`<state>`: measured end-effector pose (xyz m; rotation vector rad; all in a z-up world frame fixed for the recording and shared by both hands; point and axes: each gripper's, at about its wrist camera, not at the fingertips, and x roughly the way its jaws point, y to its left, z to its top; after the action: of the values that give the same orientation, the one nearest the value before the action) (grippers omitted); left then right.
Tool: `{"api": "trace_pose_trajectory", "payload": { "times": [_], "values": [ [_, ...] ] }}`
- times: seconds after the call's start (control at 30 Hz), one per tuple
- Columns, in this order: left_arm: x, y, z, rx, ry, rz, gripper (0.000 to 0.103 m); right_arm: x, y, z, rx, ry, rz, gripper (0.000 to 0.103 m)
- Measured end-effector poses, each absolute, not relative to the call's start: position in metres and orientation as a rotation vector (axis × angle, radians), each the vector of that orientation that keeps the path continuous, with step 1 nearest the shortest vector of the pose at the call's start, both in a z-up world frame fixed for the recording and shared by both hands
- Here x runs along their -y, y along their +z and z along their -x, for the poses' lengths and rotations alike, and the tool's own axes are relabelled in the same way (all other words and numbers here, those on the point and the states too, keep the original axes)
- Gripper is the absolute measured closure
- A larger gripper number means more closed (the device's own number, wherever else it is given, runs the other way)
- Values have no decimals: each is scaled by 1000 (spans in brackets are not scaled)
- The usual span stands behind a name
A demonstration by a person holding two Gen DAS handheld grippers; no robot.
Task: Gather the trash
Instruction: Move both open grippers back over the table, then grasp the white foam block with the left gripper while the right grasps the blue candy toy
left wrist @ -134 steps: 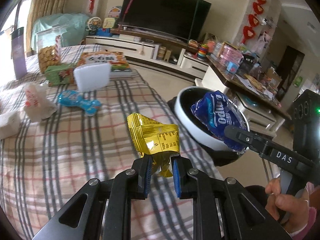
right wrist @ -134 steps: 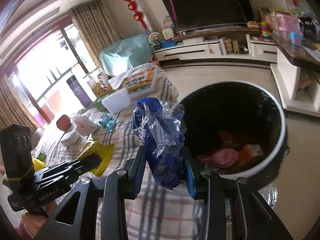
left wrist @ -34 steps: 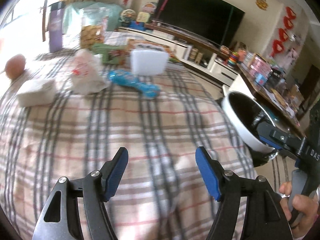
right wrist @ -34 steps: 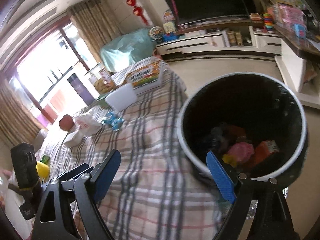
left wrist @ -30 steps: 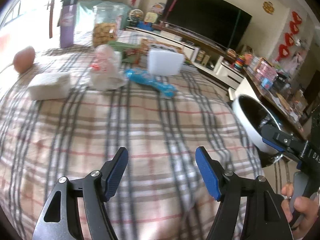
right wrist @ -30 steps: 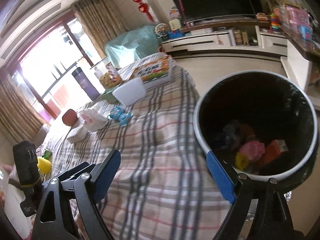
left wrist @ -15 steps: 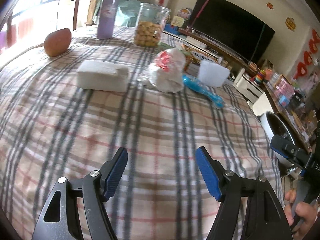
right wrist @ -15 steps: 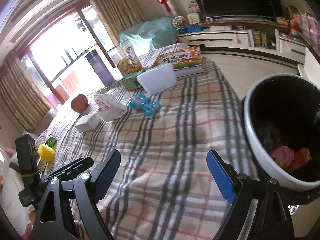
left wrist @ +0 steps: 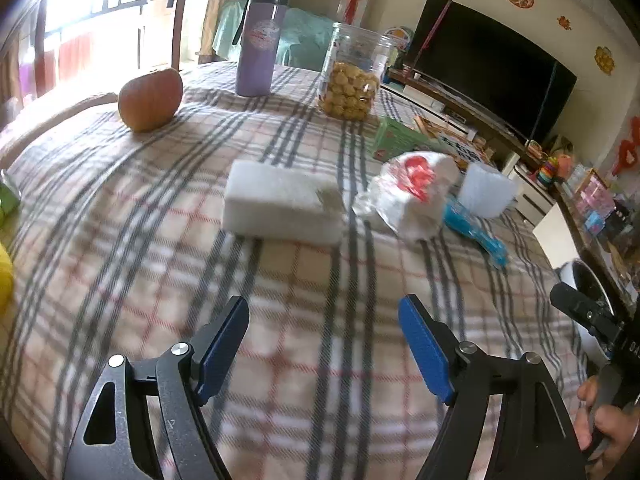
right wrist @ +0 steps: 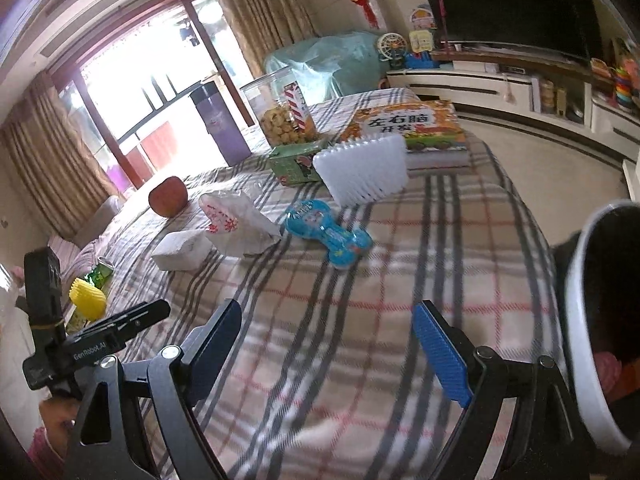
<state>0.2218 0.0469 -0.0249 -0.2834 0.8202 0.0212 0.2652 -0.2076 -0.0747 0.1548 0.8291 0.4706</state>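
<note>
Left tool (left wrist: 322,344): jaws spread wide, holding nothing; it hangs over the near part of the plaid counter (left wrist: 160,240)
Right tool (right wrist: 326,350): jaws likewise spread, nothing between them; it hangs above the counter's near right part
Trash bin (right wrist: 578,320): one, white-rimmed with a dark inside, at the counter's right edge, just right of the right tool; pink and orange scraps lie in it
Trash on the counter: one crumpled white bag with red print (left wrist: 412,196) at the middle; one blue wrapper (right wrist: 326,232) just right of it; the two look to be touching
White block (left wrist: 280,202): one, left of the bag, close beside it
White ridged pad (right wrist: 362,170): one, upright, beyond the blue wrapper
Far items: one purple bottle (left wrist: 260,42); one clear jar of snacks (left wrist: 352,74); one green box (right wrist: 298,162); one picture book (right wrist: 414,128); one orange-red fruit (left wrist: 150,100) at far left
Near left edge: one yellow ruffled thing (right wrist: 86,302); one green can (right wrist: 98,280) beside it
</note>
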Motion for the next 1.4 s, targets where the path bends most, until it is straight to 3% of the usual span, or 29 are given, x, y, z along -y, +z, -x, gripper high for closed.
{"api": "trace_pose_trajectory", "payload": {
  "times": [0.6, 0.63, 0.7, 0.73, 0.8, 0.9, 1.03, 1.07, 1.2, 1.4],
  "values": [
    [-49, -50, -306, -860, 153, 172, 19, 157, -99, -338, -891, 472, 82, 15],
    [-50, -51, -309, -861, 155, 169, 19, 156, -102, -340, -904, 466, 90, 17],
    [-50, -52, -311, -859, 151, 170, 21, 153, -107, -342, -918, 442, 117, 38],
    [-49, -53, -311, -857, 145, 168, 22, 153, -107, -342, -918, 433, 124, 44],
    [-48, -53, -312, -850, 125, 166, 36, 155, -107, -340, -916, 423, 126, 67],
    [-44, -54, -311, -845, 77, 157, 65, 160, -105, -335, -913, 426, 107, 67],
    [-41, -55, -306, -840, 42, 151, 87, 169, -100, -321, -910, 441, 64, 67],
    [-41, -55, -304, -841, 35, 159, 99, 173, -98, -316, -910, 447, 45, 67],
    [-46, -54, -293, -838, 2, 208, 102, 182, -94, -299, -915, 464, -12, 67],
    [-53, -47, -276, -824, -13, 254, 100, 190, -94, -273, -926, 488, -63, 67]
  ]
}}
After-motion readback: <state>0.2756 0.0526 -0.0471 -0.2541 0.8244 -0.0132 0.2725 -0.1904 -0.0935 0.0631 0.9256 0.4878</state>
